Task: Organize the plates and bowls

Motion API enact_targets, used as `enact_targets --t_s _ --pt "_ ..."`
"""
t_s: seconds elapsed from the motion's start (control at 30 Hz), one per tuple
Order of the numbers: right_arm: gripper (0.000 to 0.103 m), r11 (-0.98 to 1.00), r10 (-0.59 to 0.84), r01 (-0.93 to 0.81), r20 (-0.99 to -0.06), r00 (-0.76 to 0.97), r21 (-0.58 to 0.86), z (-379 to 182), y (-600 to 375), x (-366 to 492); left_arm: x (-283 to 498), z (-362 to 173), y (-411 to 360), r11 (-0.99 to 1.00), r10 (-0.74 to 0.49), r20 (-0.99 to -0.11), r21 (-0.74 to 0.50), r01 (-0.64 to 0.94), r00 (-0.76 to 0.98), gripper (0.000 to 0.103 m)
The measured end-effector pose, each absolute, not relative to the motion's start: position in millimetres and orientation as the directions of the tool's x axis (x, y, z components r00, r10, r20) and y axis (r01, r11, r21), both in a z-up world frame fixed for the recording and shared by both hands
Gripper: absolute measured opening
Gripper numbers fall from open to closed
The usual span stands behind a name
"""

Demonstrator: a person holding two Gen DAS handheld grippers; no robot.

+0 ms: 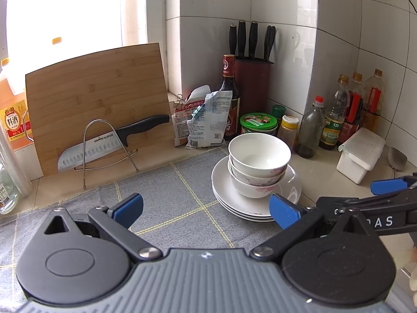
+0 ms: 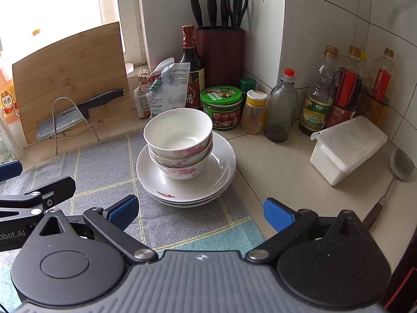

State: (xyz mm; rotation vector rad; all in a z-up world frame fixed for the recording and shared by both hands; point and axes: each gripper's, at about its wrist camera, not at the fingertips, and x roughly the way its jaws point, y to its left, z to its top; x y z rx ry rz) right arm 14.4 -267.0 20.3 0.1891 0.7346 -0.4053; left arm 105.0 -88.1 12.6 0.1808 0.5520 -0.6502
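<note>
Three white bowls with pink flowers [image 1: 256,167] [image 2: 179,143] are nested in a stack on top of three stacked white plates [image 1: 234,203] [image 2: 221,177]. The pile stands at the right edge of a grey checked cloth [image 1: 166,198] [image 2: 104,172]. My left gripper [image 1: 206,208] is open and empty, low over the cloth, just left and in front of the pile. My right gripper [image 2: 199,212] is open and empty, just in front of the pile. The right gripper also shows at the right edge of the left wrist view [image 1: 388,185].
A bamboo cutting board [image 1: 96,101] and a knife [image 1: 109,143] in a wire rack stand at back left. Packets [image 1: 203,120], a dark sauce bottle [image 1: 229,91], a knife block [image 1: 254,88], jars and bottles [image 2: 320,99] line the corner. A white lidded box [image 2: 346,148] and a metal spatula [image 2: 398,167] lie right.
</note>
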Motion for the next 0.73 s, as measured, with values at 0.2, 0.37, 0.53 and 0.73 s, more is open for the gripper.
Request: enact_targets --t_s 0.2,0.37,0.53,0.73 --pt "0.103 0.906 -0.293 0.423 -0.683 0.669 0.026 20.3 -266.9 14.4 104.9 12.5 -88.8 0.788 -0.522 -0.538 -0.007 0.616 0.662 0.102" --pt "0.103 0.907 -0.289 0.421 -0.684 0.669 0.028 20.6 -267.1 14.2 105.4 13.1 -88.5 0.789 -0.519 -0.538 -0.005 0.614 0.664 0.102" --pt "0.103 0.907 -0.288 0.419 -0.683 0.671 0.029 20.6 -266.2 14.8 105.5 13.4 -88.1 0.789 -0.519 -0.539 -0.003 0.614 0.664 0.102" --pt "0.103 0.907 -0.289 0.42 -0.684 0.67 0.028 20.6 -266.1 15.1 106.2 14.0 -86.1 0.785 -0.523 -0.543 -0.008 0.619 0.657 0.102"
